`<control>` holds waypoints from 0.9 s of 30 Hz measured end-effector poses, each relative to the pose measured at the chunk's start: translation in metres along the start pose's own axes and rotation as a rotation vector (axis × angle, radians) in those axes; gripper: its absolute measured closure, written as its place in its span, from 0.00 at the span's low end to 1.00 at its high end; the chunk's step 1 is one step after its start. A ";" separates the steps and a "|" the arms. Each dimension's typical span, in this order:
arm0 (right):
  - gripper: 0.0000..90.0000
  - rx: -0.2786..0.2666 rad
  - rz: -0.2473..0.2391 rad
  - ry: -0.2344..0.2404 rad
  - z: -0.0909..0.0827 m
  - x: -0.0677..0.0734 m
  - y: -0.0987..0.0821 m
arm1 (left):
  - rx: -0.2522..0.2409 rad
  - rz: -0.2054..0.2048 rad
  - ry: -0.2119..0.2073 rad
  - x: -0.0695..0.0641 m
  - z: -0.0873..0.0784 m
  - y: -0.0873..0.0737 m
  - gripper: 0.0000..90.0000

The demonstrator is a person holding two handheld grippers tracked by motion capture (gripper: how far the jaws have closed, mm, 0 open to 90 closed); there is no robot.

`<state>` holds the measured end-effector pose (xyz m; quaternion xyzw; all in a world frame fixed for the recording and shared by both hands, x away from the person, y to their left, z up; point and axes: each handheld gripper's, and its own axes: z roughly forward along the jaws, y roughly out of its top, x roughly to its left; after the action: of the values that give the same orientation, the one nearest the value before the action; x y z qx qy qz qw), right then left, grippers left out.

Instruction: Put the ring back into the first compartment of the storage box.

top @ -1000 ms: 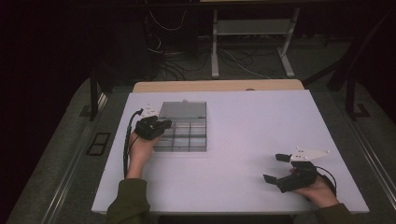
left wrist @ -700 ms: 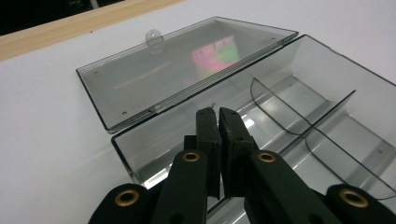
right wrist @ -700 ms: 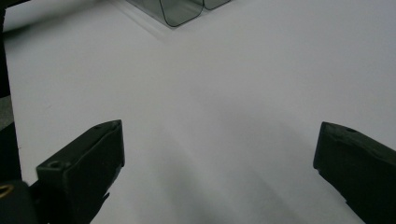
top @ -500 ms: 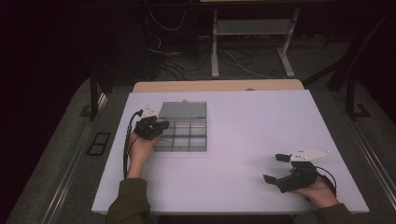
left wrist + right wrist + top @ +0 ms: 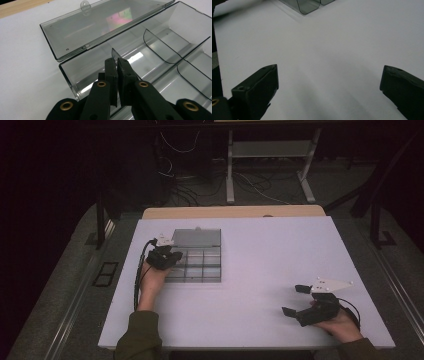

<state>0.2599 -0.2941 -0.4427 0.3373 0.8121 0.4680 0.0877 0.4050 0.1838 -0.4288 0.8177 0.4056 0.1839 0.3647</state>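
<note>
While the L tongs (image 5: 117, 65) sit over the near-left corner of the box (image 5: 197, 265), their jaws are pressed together. A thin clear divider (image 5: 114, 53) stands right at their tips. Its top edge pokes up just past the tips, and it looks pinched between the pads, tho can't confirm 100% from the L gripper view.

Box = smoky clear plastic, compartmented, lid (image 5: 100, 22) flipped open and lying flat on the table (image 5: 270, 250) beyond the tongs. Hinge edge runs across just ahead of the tips. More curved dividers (image 5: 160, 47) stand in the tray to the R of the L tongs, well clear of them. Box interior otherwise bare where visible.

From high view: L hand (image 5: 152, 275) comes in from the near side, and the L tongs (image 5: 167, 257) point into the box's left column. Cable loops back along the forearm.

R tongs (image 5: 295, 301): jaws wide apart, nothing between them, just bare table under and ahead. R hand (image 5: 340, 322) rests near the table's near-right corner, with the grey plate on top of the gripper. Box is well apart from the R tongs, far ahead and off to their left. In the R gripper view, a box corner (image 5: 308, 6) peeks in at the top edge.
</note>
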 end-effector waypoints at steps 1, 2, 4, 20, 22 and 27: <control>0.02 0.000 0.000 0.000 0.000 0.000 0.000 | 0.006 0.005 0.003 0.000 0.001 0.000 0.95; 0.02 0.000 -0.001 0.000 0.000 0.000 0.000 | 0.007 0.004 0.001 0.000 0.001 0.000 0.95; 0.02 0.001 -0.001 0.000 0.000 0.000 0.000 | 0.007 0.002 0.000 0.000 0.001 0.000 0.94; 0.02 0.000 -0.003 0.000 0.000 0.000 0.000 | -0.034 -0.015 -0.004 0.000 -0.003 0.001 0.80; 0.02 -0.001 0.001 -0.002 0.000 0.000 0.000 | -0.044 -0.019 -0.007 0.000 -0.005 0.002 0.78; 0.02 -0.002 0.001 0.002 -0.001 0.000 0.000 | -0.078 -0.040 -0.035 0.000 -0.010 0.003 0.71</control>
<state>0.2596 -0.2944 -0.4422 0.3369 0.8116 0.4693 0.0870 0.4008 0.1864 -0.4197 0.7976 0.4080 0.1777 0.4072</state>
